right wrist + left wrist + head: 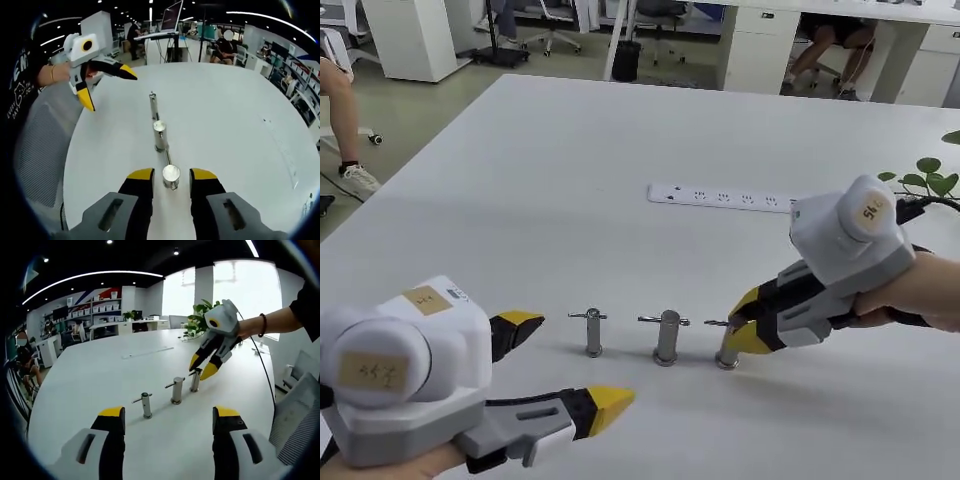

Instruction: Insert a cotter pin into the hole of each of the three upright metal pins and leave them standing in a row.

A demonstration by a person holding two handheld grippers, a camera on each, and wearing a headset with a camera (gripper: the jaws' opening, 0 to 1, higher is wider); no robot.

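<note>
Three upright metal pins stand in a row on the white bench (pixel 620 130), apart from one another and roughly in line: the first pin (pixel 593 335), the middle pin (pixel 667 340) and the third pin (pixel 726 355); the first cotter pin (pixel 588 315) lies crosswise through the top of the first pin, and the second cotter pin (pixel 663 320) likewise through the top of the middle pin; the third cotter pin (pixel 172 186) shows in the right gripper view as a wire loop on the near side of the third pin's head, with a thin shank on the far side. The right hand-held gripper (pixel 732 328) is at the third pin, its yellow-tipped jaws spread to either side of the pin's head, with a gap on both sides in its own view; the left hand-held gripper (pixel 168 412) is held low near the first pin, its jaws wide apart and gripping nothing. A white power strip (pixel 720 196) lies flat farther back on the bench, well apart from the row; the leaves of a plant (pixel 930 175) show at the bench's right edge.
</note>
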